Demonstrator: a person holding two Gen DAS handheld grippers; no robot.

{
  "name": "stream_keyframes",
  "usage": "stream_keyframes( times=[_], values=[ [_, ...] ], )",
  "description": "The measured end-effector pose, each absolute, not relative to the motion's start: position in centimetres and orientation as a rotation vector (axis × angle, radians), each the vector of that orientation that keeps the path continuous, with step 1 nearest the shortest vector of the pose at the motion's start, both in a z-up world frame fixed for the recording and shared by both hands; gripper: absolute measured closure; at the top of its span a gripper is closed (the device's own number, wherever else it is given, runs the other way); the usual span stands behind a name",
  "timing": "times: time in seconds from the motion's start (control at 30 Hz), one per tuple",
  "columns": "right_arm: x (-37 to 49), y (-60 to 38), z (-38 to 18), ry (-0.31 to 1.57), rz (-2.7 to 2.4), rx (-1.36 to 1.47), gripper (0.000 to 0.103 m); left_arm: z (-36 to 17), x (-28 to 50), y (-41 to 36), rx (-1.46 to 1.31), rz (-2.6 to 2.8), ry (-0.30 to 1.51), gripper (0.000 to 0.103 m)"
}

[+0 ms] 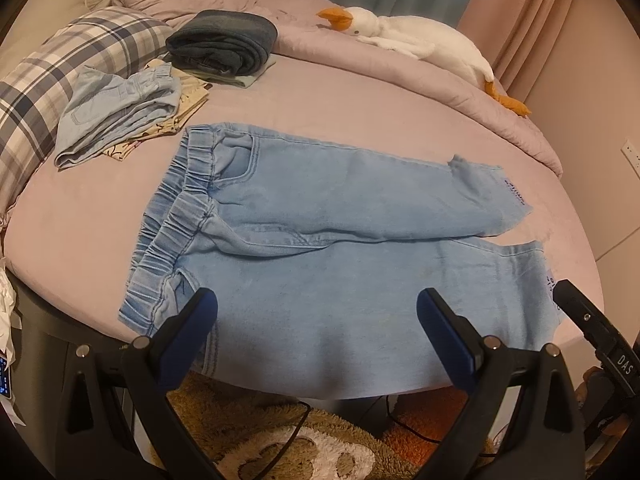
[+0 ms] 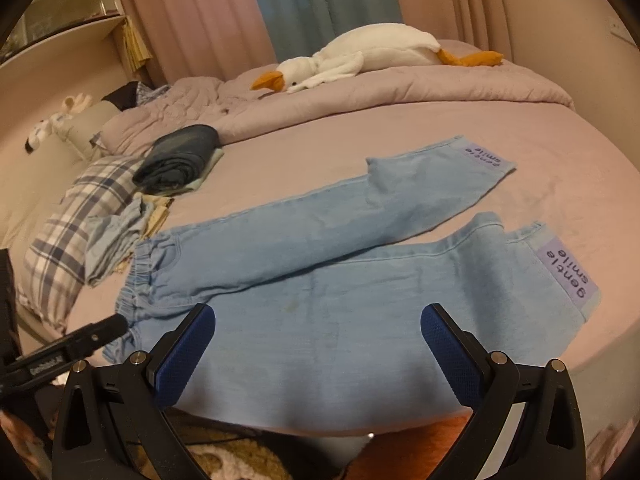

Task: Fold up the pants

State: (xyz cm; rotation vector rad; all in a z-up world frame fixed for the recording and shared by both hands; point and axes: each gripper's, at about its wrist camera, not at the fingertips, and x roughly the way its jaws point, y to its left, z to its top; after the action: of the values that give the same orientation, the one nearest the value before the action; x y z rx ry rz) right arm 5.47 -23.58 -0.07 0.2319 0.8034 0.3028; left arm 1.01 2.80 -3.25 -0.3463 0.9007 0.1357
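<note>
One pair of pants flat, two folded stacks beyond

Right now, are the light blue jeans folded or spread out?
Spread out: the light blue jeans lie flat on the bed, legs apart.

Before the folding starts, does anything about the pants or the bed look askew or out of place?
Slightly. The light blue pants lie flat, but the near leg hangs over the edge of the bed, and the far leg's hem is turned over at a corner. Both grippers are open, holding nothing.
</note>
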Motion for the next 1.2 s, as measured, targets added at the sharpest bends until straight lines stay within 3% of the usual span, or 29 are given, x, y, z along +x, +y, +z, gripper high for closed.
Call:
stream_keyframes(
  times=[1.2],
  values=[
    [5.86, -24.12, -0.68, 0.846, 0.233, 0.236, 0.001, -4.18, 1.64, 2.47, -0.324, 0.133, 0.932, 0.005]
  ],
)
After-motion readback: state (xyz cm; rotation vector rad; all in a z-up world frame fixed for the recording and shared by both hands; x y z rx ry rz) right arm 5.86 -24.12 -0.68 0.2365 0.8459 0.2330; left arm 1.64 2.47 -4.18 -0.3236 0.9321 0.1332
